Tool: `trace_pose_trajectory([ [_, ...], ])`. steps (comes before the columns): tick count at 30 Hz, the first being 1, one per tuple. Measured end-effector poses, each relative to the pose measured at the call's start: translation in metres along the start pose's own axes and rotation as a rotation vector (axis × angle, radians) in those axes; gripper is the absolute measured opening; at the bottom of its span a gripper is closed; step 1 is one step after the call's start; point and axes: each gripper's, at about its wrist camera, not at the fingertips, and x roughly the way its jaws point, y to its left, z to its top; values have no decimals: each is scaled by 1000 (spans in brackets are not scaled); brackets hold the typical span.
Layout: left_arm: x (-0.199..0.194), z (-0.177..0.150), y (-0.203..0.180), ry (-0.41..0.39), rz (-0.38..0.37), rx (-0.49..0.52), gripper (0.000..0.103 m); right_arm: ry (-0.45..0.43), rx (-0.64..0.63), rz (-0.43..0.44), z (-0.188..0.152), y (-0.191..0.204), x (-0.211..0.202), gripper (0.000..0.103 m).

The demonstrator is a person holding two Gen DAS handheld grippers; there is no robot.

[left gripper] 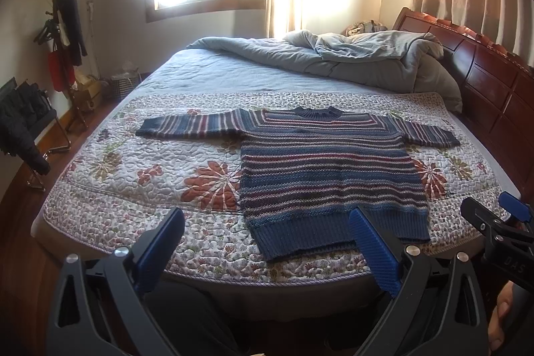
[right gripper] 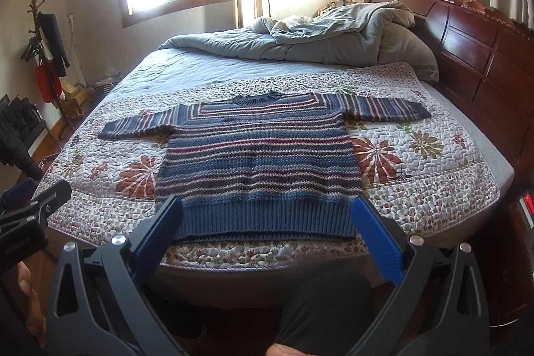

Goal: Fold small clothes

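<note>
Knitted and thick, the striped sweater [right gripper: 257,162] lies flat on the floral quilt [right gripper: 417,189] at the bed's near edge, so your left gripper [left gripper: 267,249] and right gripper [right gripper: 267,229], both spread and empty, may pinch quilt too.

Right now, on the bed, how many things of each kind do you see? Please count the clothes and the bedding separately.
Striped sweater, spread flat: 1
Floral quilt under it: 1
Grey duvet, bunched near the headboard: 1
Total: 3
</note>
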Motion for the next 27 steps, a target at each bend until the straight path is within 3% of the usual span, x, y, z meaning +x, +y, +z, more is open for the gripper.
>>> trace_pose_trajectory([
  [27,10,4,-1,14,-4,-6,99,17,-1,-3,5,-1,8,100],
])
